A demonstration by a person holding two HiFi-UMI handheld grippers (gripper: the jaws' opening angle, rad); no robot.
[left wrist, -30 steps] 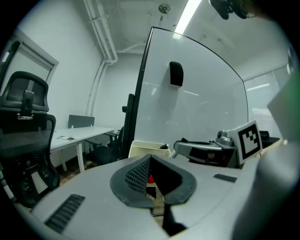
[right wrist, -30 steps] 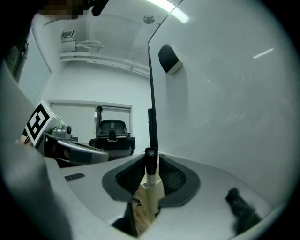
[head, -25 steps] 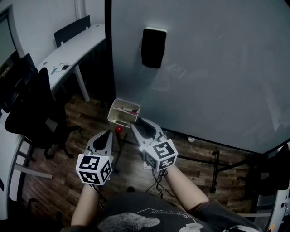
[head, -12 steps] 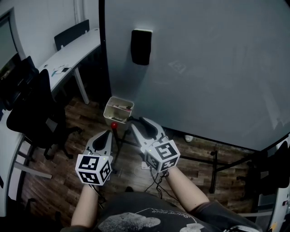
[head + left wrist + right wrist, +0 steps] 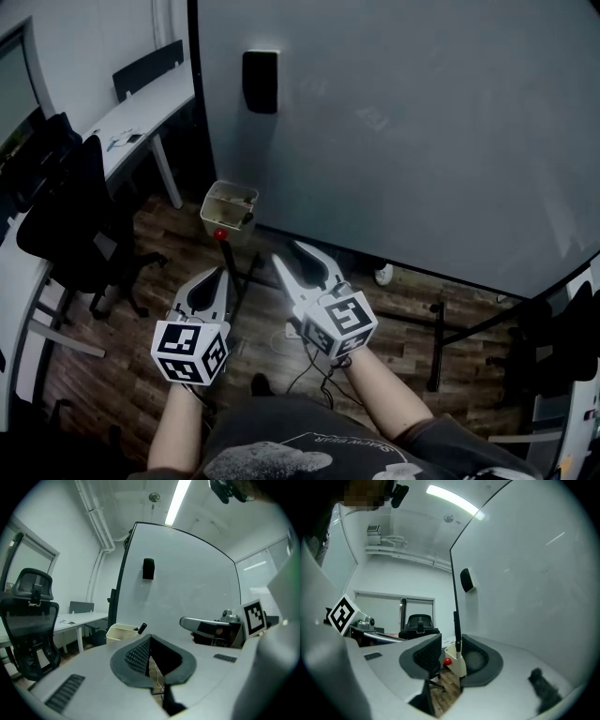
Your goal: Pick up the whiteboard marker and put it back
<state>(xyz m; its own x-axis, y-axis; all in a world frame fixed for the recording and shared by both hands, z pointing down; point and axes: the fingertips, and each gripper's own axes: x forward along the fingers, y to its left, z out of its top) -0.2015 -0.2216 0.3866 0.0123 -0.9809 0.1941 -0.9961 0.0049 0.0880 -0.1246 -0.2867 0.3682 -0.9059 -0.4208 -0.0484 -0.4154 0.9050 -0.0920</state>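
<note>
**Clerk:** What stands at the left of the scene?

**Inspector:** A white, flat-topped desk [image 5: 141, 103] runs along the far left wall. A black office chair [image 5: 70, 216] with a padded back stands near it, on a floor [image 5: 103, 375] of dark wood planks.

**Clerk:** And the left gripper?

**Inspector:** The left gripper [image 5: 220, 277] has a pale grey plastic shell that tapers to a point. Its ribbed black pads [image 5: 138, 656] meet at the tips, and nothing lies between them.

**Clerk:** Where is the whiteboard marker?

**Inspector:** The whiteboard marker [image 5: 142, 628] lies in a cream, open-topped rectangular box [image 5: 214, 214] at the lower left corner of the whiteboard [image 5: 422, 141]. The marker's dark end pokes up over the box's right rim. A small red round object [image 5: 220, 234] shows just below the box. Neither gripper touches the box or the marker; both grippers are well apart from them, on the near side.

**Clerk:** The board itself?

**Inspector:** It has a smooth, pale grey, faintly glossy face in a thin black frame. A black rectangular eraser [image 5: 260, 82] sits on its upper left part.

**Clerk:** And the right gripper?

**Inspector:** The right gripper [image 5: 298, 259] has the same grey shell and ribbed dark pads. Its jaws have just been opening and now stand spread wide. Nothing is between the pads. In the right gripper view, the box and marker show only far off, through the gap between the jaws.
</note>
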